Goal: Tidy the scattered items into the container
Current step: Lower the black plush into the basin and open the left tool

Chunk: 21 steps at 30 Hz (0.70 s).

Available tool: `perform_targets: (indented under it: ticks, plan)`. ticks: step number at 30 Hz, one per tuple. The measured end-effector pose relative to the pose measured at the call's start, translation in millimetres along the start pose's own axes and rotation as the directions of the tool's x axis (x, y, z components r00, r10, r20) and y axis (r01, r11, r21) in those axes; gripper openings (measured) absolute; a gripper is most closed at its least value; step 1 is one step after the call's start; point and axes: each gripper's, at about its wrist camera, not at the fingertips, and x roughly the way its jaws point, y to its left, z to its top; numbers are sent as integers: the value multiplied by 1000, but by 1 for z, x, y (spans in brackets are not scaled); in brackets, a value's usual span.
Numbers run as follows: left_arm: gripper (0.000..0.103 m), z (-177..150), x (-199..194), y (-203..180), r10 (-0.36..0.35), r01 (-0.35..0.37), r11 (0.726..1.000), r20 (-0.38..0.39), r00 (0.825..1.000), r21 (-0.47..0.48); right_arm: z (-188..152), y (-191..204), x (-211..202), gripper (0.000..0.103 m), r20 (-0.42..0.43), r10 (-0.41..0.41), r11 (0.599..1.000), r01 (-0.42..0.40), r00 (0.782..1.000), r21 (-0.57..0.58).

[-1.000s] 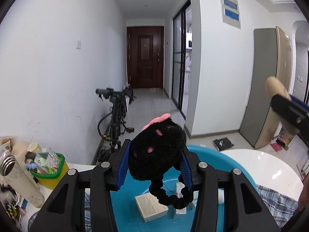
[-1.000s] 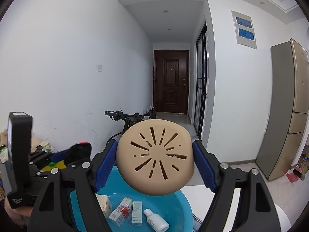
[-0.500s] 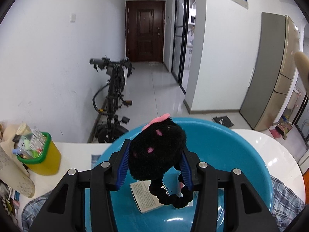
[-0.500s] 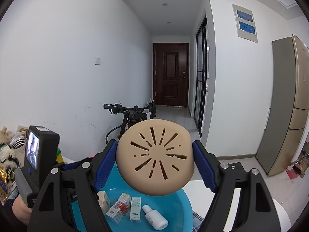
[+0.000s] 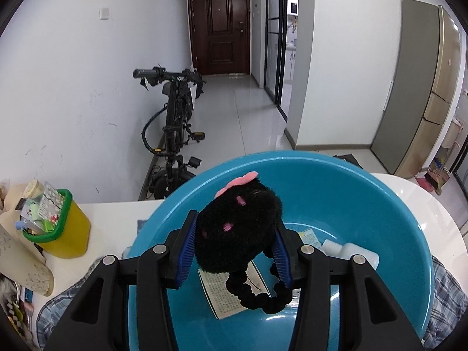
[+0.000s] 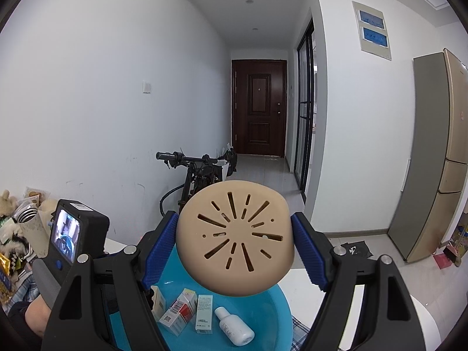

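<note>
My left gripper (image 5: 234, 247) is shut on a black fluffy hair tie with a pink bow (image 5: 238, 228), held just above the inside of the blue basin (image 5: 336, 201). A small paper box (image 5: 228, 292) and a white bottle (image 5: 351, 251) lie in the basin. My right gripper (image 6: 234, 251) is shut on a beige round slotted soap dish (image 6: 237, 239), held above the basin (image 6: 272, 313), where small boxes (image 6: 178, 316) and the white bottle (image 6: 234, 326) lie. The left gripper's camera unit (image 6: 73, 234) shows at the left of the right wrist view.
The basin stands on a white table (image 5: 117, 213) with a plaid cloth (image 5: 52, 313) under it. A yellow tub with a green rim (image 5: 58, 231) and other clutter (image 6: 17, 228) stand at the left. A bicycle (image 5: 172, 122) leans on the wall beyond.
My left gripper has tilted down and moved lower over the basin with the hair tie. My right gripper has stayed nearly still with the soap dish.
</note>
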Motion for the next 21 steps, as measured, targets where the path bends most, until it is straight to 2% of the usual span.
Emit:
perform_targets:
  ticks: [11, 16, 21]
  plan:
    - [49, -6, 16, -4, 4, -3, 1000, -71, 997, 10, -3, -2, 1, 76, -3, 3, 1000, -3, 1000, -2]
    - [49, -10, 31, -3, -45, 43, 999, -165, 985, -14, -5, -2, 1, 76, -14, 2, 1000, -2, 1000, -5]
    - [49, -13, 40, -6, -36, 37, 999, -210, 977, 2, -4, -3, 2, 76, -23, 3, 1000, -3, 1000, -11]
